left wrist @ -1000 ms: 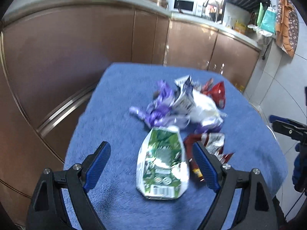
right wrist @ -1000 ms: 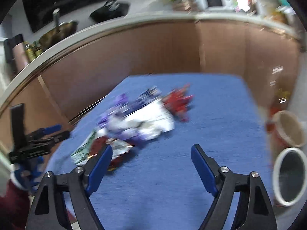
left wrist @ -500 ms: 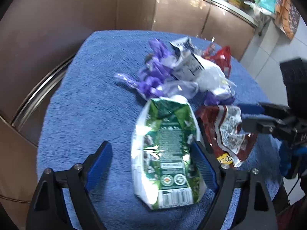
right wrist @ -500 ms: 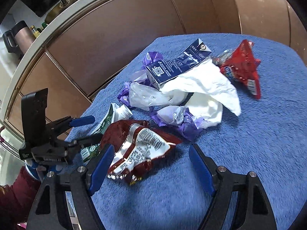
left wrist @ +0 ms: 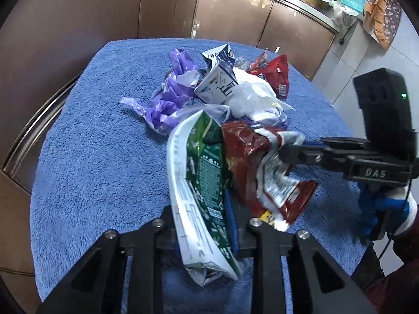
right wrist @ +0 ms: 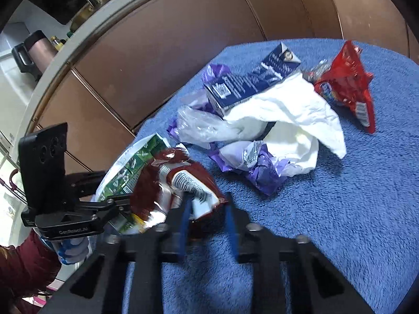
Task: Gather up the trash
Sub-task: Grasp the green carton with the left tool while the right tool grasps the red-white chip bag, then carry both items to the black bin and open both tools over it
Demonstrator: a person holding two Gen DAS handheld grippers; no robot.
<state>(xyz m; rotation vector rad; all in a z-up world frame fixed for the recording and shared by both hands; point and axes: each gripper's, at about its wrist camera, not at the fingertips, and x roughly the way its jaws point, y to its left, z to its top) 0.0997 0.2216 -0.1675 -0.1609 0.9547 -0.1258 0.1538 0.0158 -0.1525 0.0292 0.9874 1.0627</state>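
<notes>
My left gripper (left wrist: 207, 217) is shut on a crushed green and white carton (left wrist: 201, 180), tilted on edge over the blue towel (left wrist: 99, 157). My right gripper (right wrist: 207, 209) is shut on a dark red snack wrapper (right wrist: 167, 185) beside it; that wrapper also shows in the left wrist view (left wrist: 264, 164), with the right gripper (left wrist: 290, 151) pinching it. Behind lie purple plastic (left wrist: 170, 99), a navy and white carton (left wrist: 218, 81), white tissue (right wrist: 288, 110) and a red wrapper (right wrist: 345, 81).
The towel covers a small round table (left wrist: 65, 235). Brown cabinet fronts (left wrist: 78, 26) curve close behind and to the left. A tiled floor (left wrist: 353, 60) lies to the right. A worktop with a kettle (right wrist: 34, 52) runs above the cabinets.
Both grippers closed: the left one on the green carton, the right one on the dark red wrapper. Both items are now lifted and crumpled, and the grippers have moved closer together.
</notes>
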